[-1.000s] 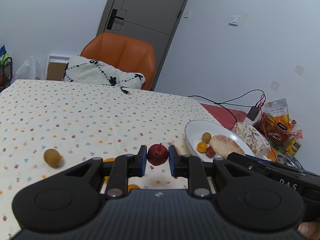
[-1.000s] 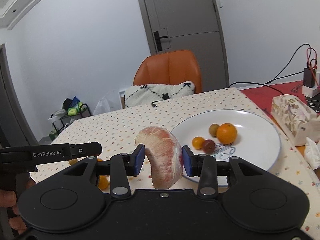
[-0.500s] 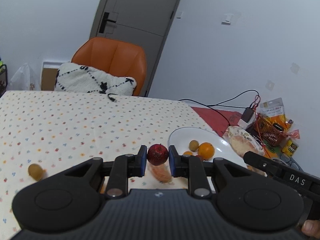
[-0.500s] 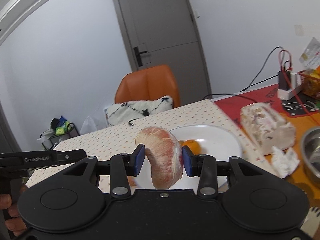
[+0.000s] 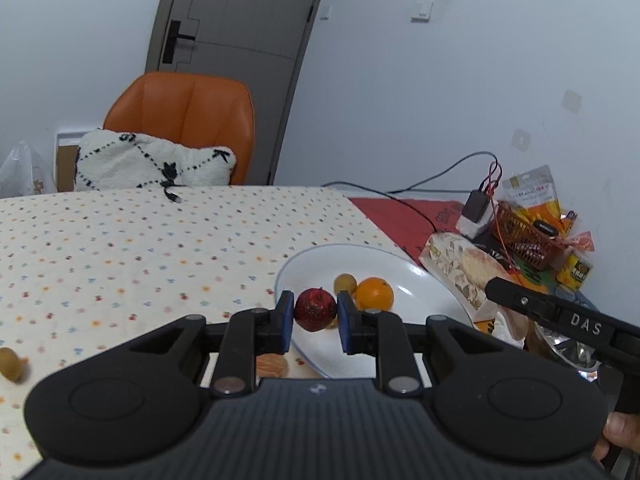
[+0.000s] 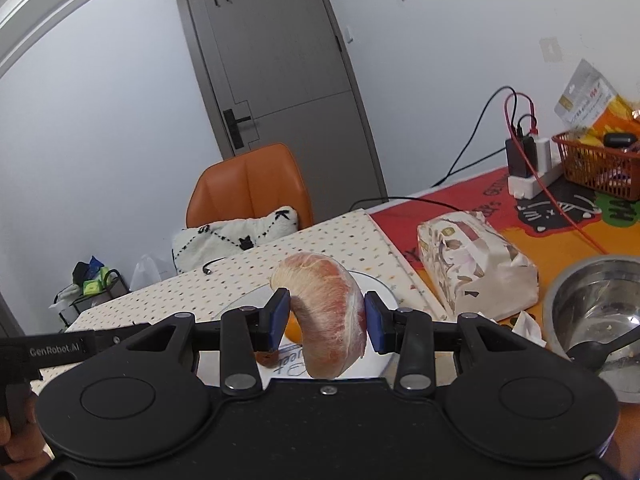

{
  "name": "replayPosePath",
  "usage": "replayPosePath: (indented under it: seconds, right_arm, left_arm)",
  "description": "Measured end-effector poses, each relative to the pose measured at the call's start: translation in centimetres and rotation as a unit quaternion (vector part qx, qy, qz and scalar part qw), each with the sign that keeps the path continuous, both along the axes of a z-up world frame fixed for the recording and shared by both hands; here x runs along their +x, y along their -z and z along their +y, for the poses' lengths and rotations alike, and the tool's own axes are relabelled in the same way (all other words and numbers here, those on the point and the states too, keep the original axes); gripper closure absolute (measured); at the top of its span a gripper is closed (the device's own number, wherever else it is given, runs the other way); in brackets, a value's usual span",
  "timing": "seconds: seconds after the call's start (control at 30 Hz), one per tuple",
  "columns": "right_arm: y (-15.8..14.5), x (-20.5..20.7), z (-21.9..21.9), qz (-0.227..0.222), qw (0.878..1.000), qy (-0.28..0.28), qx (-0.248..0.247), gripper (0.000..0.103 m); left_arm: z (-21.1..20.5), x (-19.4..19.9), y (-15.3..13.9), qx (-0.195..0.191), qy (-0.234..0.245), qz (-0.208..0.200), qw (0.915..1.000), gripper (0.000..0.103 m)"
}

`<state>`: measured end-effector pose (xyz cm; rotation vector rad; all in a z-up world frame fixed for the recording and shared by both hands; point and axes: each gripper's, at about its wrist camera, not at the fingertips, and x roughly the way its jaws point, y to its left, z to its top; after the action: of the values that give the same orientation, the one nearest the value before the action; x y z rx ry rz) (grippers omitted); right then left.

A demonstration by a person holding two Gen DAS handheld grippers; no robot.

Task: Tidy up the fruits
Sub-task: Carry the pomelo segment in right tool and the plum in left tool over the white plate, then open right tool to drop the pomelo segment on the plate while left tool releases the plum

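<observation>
Your left gripper [image 5: 316, 318] is clamped on a small red apple [image 5: 315, 309] held above the near rim of the white plate [image 5: 416, 280]; your right gripper [image 6: 325, 326] pinches a peeled pomelo segment [image 6: 326, 312] over the same plate. Both tools crowd one dish, so they could knock together, and a release from this height could let the apple roll into the orange [image 5: 374, 293] or off the rim. The soft segment may tear if you squeeze harder. On the plate the left view shows one orange and one small brown fruit [image 5: 345, 282]; on the spotted tablecloth [image 5: 120, 248] lie one more brown fruit [image 5: 10, 364] and one peeled citrus piece [image 5: 272, 365].
</observation>
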<state>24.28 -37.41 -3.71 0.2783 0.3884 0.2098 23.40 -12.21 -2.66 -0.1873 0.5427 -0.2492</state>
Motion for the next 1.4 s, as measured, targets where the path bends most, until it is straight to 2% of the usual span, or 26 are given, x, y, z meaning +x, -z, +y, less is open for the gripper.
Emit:
replayPosePath:
  seconds: [0.53,0.67,0.77,0.93,1.0,1.1,1.17,1.23,1.4]
  right_arm:
    - [2.4,2.8,-0.1,0.037,0.999,-0.009,0.014,0.065]
    - [2.7,3.1,-0.1,0.041,0.999,-0.007,0.007,0.065]
    - [2.5,3.5,-0.1,0.040,0.999,-0.003,0.004,0.065]
    - [2.2,4.4,0.3,0.035,0.999,0.001,-0.006,0.064]
    - [2.1,4.6,0.6,0.034,0.999,0.001,-0.010,0.060]
    - [1.7,4.3,0.9,0.026,1.000,0.003,-0.010,0.057]
    - [1.5,4.0,1.1,0.025,1.000,0.001,-0.005,0.053]
    - [1.3,3.6,1.3,0.024,1.000,-0.002,-0.003,0.049]
    - [0.5,2.3,1.7,0.017,1.000,-0.009,0.004,0.044]
  left_arm:
    - [-3.1,2.9,2.3,0.024,0.011,0.037,0.9990,0.082]
    - [-2.7,3.2,2.5,0.025,0.008,0.043,0.9987,0.079]
    - [-1.7,3.3,2.2,0.020,-0.011,0.048,0.9986,0.076]
    - [-0.3,2.5,1.5,0.011,-0.022,0.043,0.9988,0.060]
    - [0.1,2.3,1.4,0.014,-0.023,0.041,0.9988,0.053]
    - [0.8,1.9,1.1,0.015,-0.028,0.040,0.9987,0.050]
    - [1.3,1.6,0.8,0.011,-0.032,0.037,0.9987,0.043]
    - [1.8,1.2,0.6,0.010,-0.038,0.032,0.9987,0.027]
    - [3.2,0.4,0.0,0.002,-0.042,0.017,0.9990,0.024]
